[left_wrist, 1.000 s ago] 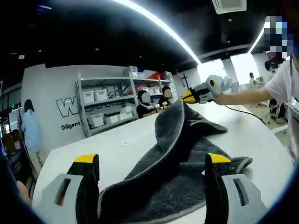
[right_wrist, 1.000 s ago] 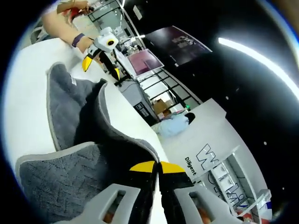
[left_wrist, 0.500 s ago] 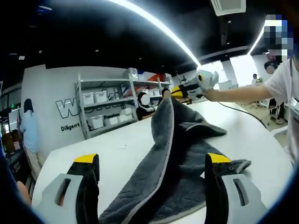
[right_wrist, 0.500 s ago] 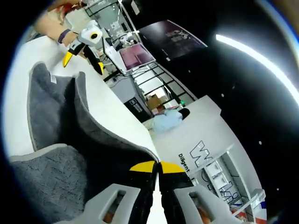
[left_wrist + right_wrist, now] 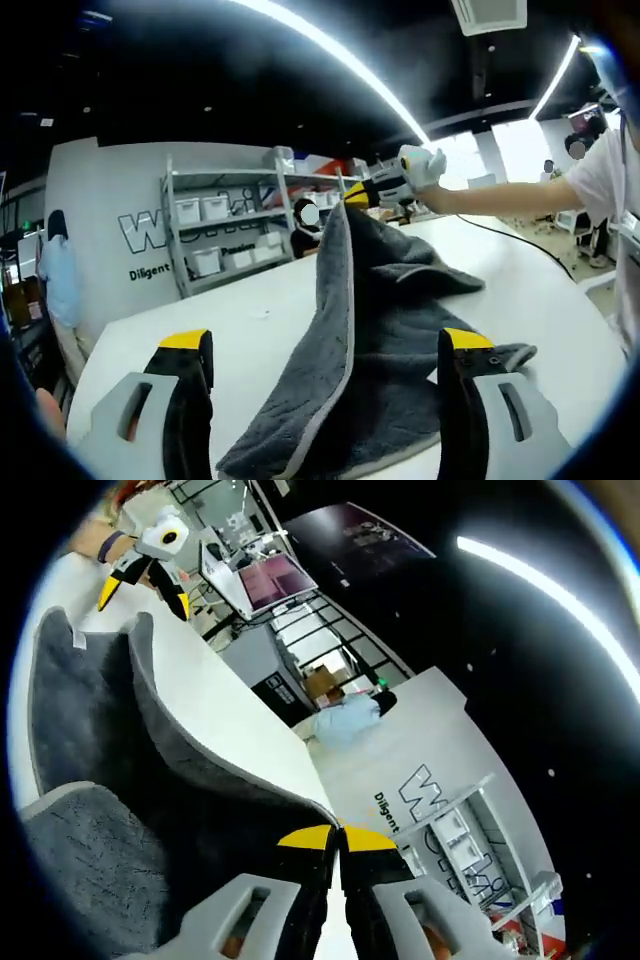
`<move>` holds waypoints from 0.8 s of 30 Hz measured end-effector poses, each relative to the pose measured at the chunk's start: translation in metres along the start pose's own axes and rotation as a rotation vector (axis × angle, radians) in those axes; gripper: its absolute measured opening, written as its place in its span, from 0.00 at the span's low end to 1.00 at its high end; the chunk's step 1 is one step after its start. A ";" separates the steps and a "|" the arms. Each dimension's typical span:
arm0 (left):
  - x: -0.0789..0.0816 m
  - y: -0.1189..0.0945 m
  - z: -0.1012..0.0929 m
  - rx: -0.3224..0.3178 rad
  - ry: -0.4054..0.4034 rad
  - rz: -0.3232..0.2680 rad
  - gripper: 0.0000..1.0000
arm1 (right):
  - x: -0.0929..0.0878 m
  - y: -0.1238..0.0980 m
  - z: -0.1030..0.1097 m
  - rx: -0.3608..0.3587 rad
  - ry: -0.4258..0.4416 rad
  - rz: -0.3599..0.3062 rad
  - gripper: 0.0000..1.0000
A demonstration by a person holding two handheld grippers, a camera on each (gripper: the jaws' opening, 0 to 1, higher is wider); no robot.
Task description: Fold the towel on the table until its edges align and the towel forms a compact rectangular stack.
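One corner of the dark grey pile towel [image 5: 360,330] is clamped in our right gripper [image 5: 337,832] above the white desk [image 5: 250,315]; our left gripper [image 5: 325,350] stands open beside the towel. Risk: the raised fold could slump crooked.

The left gripper [image 5: 318,372] has pale grey slotted jaw bodies with black inner faces and yellow tips. The right gripper [image 5: 338,842] looks alike. At three o'clock in the left gripper view, a white short sleeve [image 5: 605,180].
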State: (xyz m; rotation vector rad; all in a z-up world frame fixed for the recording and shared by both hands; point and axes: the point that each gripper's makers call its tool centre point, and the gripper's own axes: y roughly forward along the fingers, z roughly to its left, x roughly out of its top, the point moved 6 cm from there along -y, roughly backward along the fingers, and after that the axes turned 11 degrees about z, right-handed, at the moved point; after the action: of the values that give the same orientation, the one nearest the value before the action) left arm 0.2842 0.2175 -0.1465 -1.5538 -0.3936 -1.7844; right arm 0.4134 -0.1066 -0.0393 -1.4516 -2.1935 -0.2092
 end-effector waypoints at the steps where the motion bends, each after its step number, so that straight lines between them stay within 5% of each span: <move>1: 0.000 0.000 0.000 0.000 0.001 -0.001 0.91 | -0.002 0.002 -0.001 -0.004 0.004 0.009 0.00; 24: 0.001 0.000 0.000 -0.007 -0.003 -0.006 0.91 | -0.042 0.055 -0.016 -0.028 0.021 0.224 0.00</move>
State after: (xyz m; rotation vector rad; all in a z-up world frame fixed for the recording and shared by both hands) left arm 0.2845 0.2170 -0.1456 -1.5620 -0.3946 -1.7893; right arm 0.4806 -0.1243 -0.0538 -1.6871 -1.9991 -0.1770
